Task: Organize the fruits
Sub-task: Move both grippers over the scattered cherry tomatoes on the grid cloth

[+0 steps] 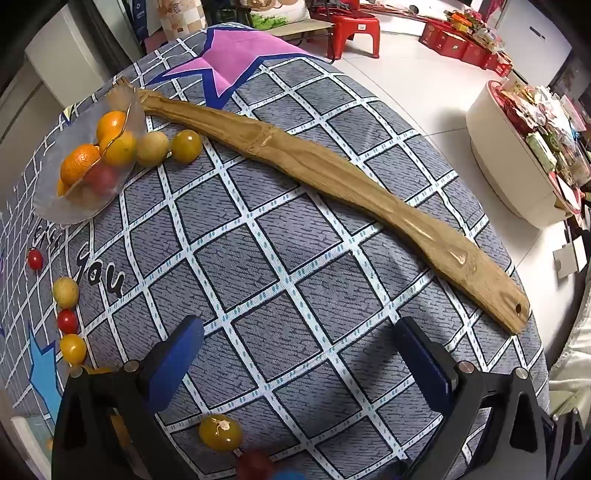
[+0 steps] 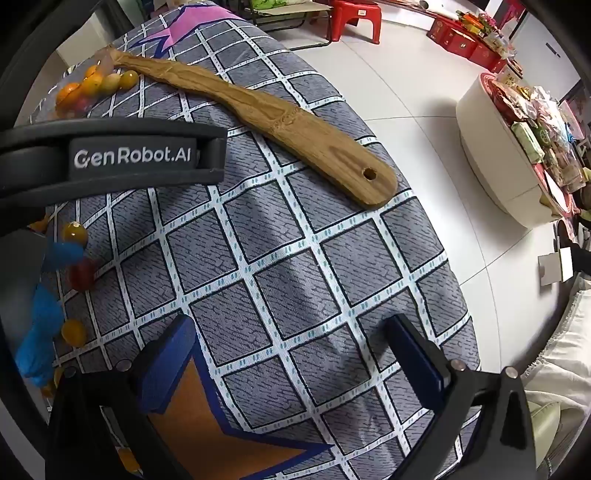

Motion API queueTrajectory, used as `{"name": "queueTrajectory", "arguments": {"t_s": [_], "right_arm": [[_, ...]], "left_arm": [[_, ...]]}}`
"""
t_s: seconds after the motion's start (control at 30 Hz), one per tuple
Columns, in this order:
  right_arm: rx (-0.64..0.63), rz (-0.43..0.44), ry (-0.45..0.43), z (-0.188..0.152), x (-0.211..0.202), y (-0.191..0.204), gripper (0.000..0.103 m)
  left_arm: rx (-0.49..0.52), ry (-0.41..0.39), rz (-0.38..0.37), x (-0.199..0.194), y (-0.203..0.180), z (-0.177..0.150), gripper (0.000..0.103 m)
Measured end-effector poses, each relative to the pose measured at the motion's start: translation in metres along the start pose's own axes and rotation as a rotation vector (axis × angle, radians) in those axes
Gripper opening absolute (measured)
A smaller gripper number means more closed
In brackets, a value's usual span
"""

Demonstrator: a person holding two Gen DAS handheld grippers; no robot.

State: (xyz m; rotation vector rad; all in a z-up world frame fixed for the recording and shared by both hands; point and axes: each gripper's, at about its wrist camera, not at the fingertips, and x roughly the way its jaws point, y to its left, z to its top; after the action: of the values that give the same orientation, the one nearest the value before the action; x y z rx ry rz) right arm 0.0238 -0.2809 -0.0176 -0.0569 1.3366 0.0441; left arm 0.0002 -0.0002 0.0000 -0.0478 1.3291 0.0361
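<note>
A long wooden tray [image 1: 332,173] lies diagonally across the grey checked cloth [image 1: 280,266]. A clear plastic bag [image 1: 88,158] at the far left holds oranges [image 1: 79,164] and other fruit. A pale round fruit [image 1: 152,148] and a yellow tomato [image 1: 186,146] rest against the bag. Small red and yellow tomatoes [image 1: 70,332] lie along the left edge, and one yellow tomato [image 1: 220,432] lies near my left gripper [image 1: 299,354], which is open and empty. My right gripper [image 2: 291,354] is open and empty above the cloth. The tray [image 2: 295,133] and bag [image 2: 81,92] show in the right wrist view too.
The left gripper's body [image 2: 110,155] and a blue-gloved hand [image 2: 40,325] fill the left of the right wrist view. Beyond the cloth's right edge is white floor, a round white container [image 1: 517,166] of packets, and a red stool [image 1: 354,29].
</note>
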Motion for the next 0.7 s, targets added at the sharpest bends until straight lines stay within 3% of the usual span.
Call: {"name": "queueTrajectory", "arguments": {"t_s": [0.13,0.23,0.37,0.53,0.7], "right_arm": [[0.005,0.000,0.011,-0.002,0.005,0.002,0.103],[0.002,0.002,-0.017,-0.010,0.006,0.003,0.103],[0.003,0.002,-0.069,-0.017,0.006,0.002,0.103],[0.026,0.008,0.006,-0.022,0.001,-0.003,0.103],[0.031,0.069,-0.015,-0.049,-0.023,0.015,0.103]], "left_arm": [[0.051,0.043,-0.004,0.000,-0.001,0.002,0.103],[0.014,-0.071,0.019,-0.025,0.008,-0.016,0.103],[-0.078,-0.196,-0.013,-0.062,0.049,-0.060,0.103],[-0.153,-0.138,0.081,-0.080,0.108,-0.126,0.103],[-0.255,-0.078,0.137,-0.088,0.150,-0.165,0.103]]}}
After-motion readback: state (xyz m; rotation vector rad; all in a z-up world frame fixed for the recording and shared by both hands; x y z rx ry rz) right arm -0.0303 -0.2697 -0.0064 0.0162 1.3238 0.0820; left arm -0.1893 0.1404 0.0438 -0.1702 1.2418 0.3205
